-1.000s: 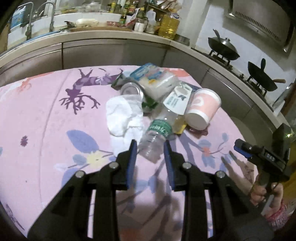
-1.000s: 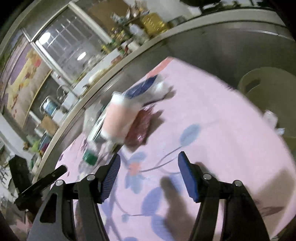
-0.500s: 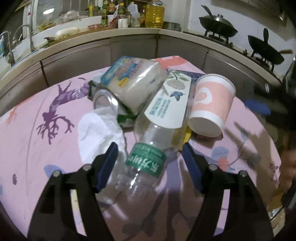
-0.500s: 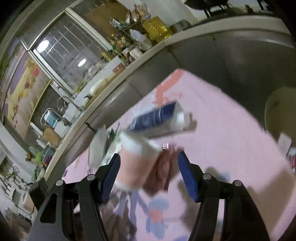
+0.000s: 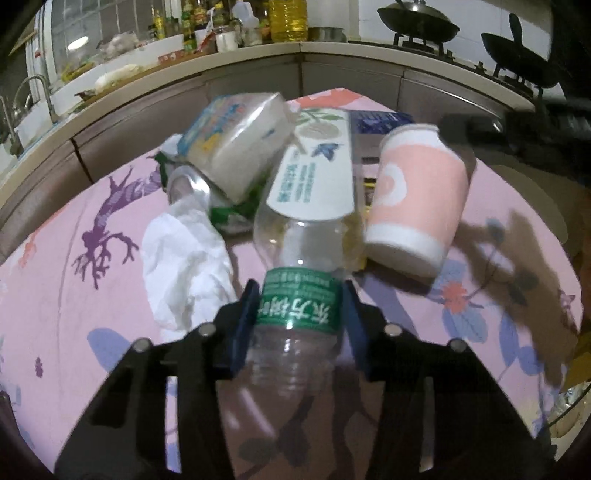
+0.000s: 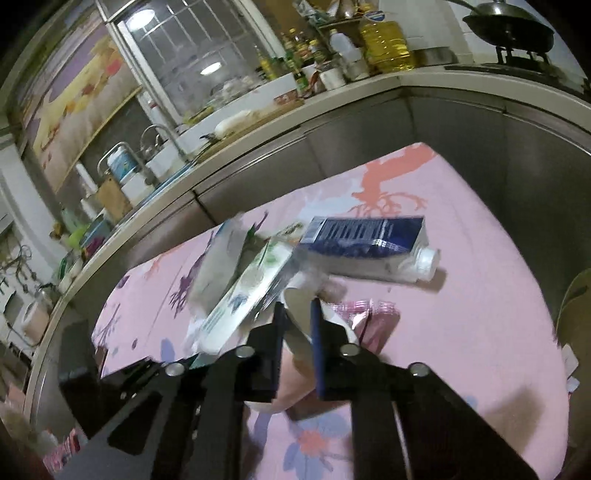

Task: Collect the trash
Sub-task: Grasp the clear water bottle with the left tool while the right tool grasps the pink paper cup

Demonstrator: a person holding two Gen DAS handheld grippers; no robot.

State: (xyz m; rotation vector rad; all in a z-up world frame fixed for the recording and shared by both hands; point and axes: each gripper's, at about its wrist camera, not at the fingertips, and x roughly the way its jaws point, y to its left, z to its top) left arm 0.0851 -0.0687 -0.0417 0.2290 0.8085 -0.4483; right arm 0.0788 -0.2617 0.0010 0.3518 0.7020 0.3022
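Observation:
A pile of trash lies on the pink flowered tablecloth [image 5: 92,302]. My left gripper [image 5: 299,317] is shut on a clear plastic bottle [image 5: 295,258] at its green label. Beside the bottle lie a crumpled white tissue [image 5: 184,266], a wrapped tissue pack [image 5: 236,147], a crushed can [image 5: 188,184], a white carton [image 5: 314,173] and a pink paper cup [image 5: 417,206] on its side. My right gripper [image 6: 297,325] is shut on the rim of that pink cup [image 6: 299,332]. A blue-and-white carton [image 6: 369,243] lies just beyond it.
A kitchen counter [image 5: 221,62] with sink, bottles and an oil jug curves behind the table. Woks [image 5: 417,22] stand on a stove at the right. A pink wrapper [image 6: 373,317] lies by the cup. A pale stool [image 6: 576,302] stands past the table's right edge.
My left gripper opened, moved in and closed on the bottle. My right gripper moved to the pink cup and closed on its rim.

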